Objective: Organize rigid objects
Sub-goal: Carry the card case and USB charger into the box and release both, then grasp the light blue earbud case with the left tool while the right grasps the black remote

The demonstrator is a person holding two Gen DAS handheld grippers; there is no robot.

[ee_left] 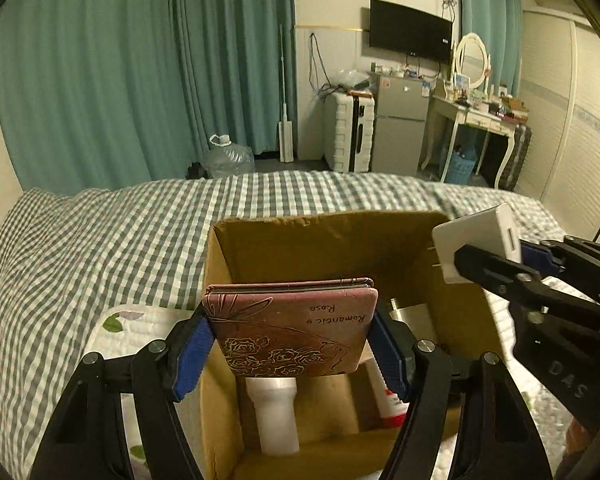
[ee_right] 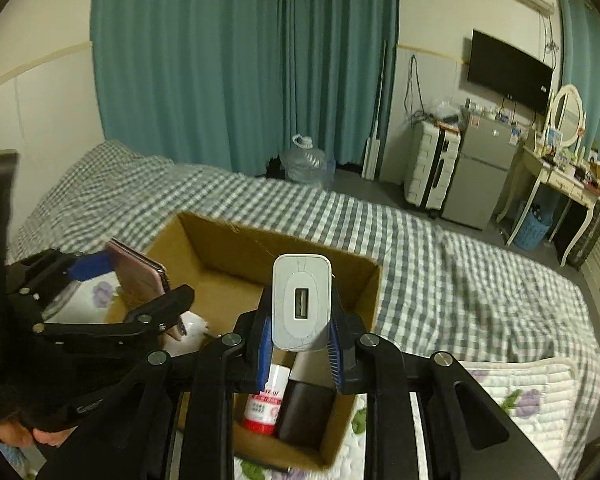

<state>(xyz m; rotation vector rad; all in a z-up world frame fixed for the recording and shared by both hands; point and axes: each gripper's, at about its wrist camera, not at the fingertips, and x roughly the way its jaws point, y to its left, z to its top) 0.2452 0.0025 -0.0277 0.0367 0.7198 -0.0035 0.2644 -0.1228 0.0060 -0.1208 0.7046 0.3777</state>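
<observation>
Left wrist view looks down into an open cardboard box (ee_left: 324, 240) standing on a bed (ee_left: 100, 232) with a checked cover, and the left gripper (ee_left: 290, 340) hangs over the box's near side with its fingers pinching a pink notebook (ee_left: 292, 324) by its two side edges. To the right, the right gripper (ee_left: 496, 258) holds a white USB charger (ee_left: 476, 240) above the box's right wall, fingers pressed onto its flat sides; the right wrist view shows that charger (ee_right: 302, 300) end-on, port facing the camera. Already lying in the box are a white bottle (ee_left: 278, 412), a red-and-white container (ee_right: 262, 404) and a dark flat item (ee_right: 306, 408), possibly a wallet, though the dim light makes that unsure. The step in hand appears to be packing: both items are carried over the box but not yet released. Next, each should be lowered into free room, the notebook probably toward the far wall, before the fingers spread, taking care that the two grippers do not collide.
</observation>
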